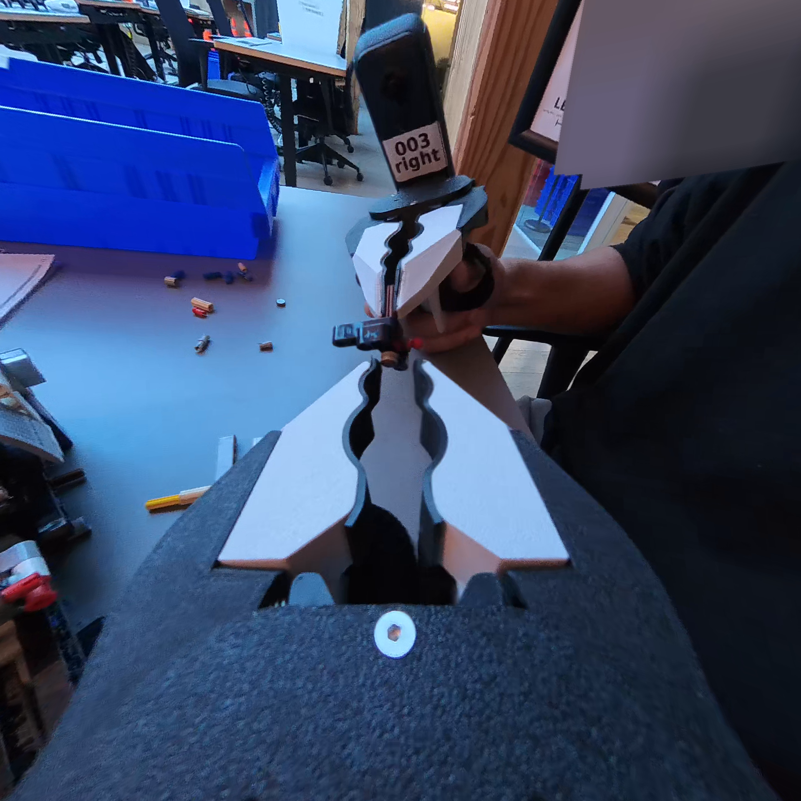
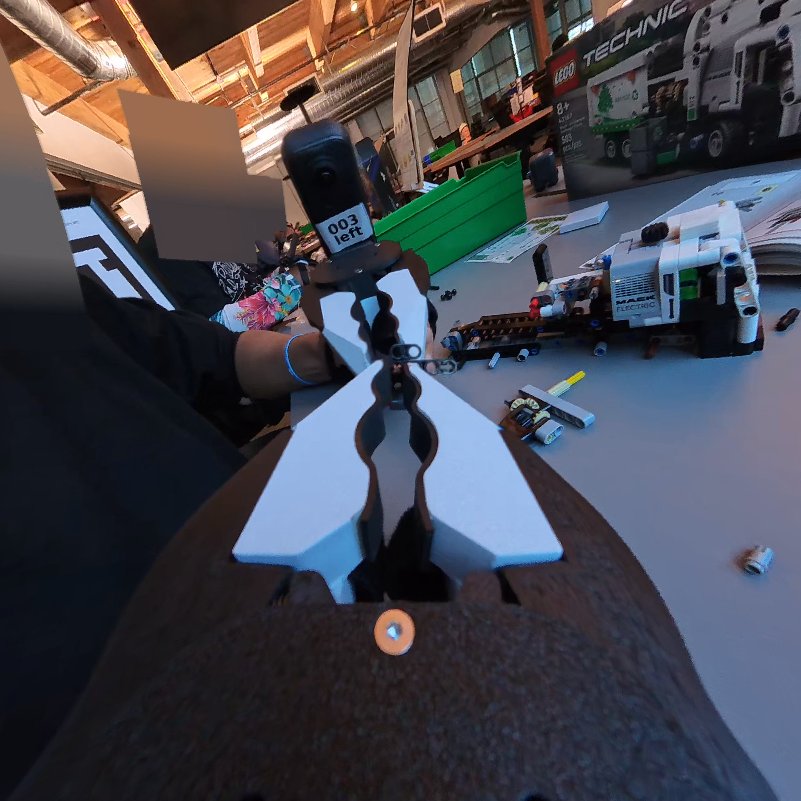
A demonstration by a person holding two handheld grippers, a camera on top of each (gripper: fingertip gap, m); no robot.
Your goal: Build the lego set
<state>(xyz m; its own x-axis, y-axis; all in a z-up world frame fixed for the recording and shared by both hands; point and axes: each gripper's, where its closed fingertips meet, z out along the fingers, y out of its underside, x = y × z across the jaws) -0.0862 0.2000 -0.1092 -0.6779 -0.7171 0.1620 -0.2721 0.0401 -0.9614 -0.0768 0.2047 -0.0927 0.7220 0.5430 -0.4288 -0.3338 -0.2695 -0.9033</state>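
My right gripper is shut on a small black lego assembly with a red pin and a tan pin, held above the grey table. In the right wrist view the assembly's black beams stick out past the fingertips. My left gripper faces it tip to tip. Its jaws stand a little apart around the tan pin's end, and it grips nothing. The right gripper shows in the left wrist view, and the left gripper in the right wrist view. A partly built white truck stands on the table to the right.
Blue bins stand at the back left, with several loose pins and a yellow axle in front. A gear sub-assembly with a grey beam, a grey connector, a green bin, the set's box and an open booklet lie right. My left and right fingertips are right by each other. Left tips and right tips are each some 12 cm from the yellow axle.
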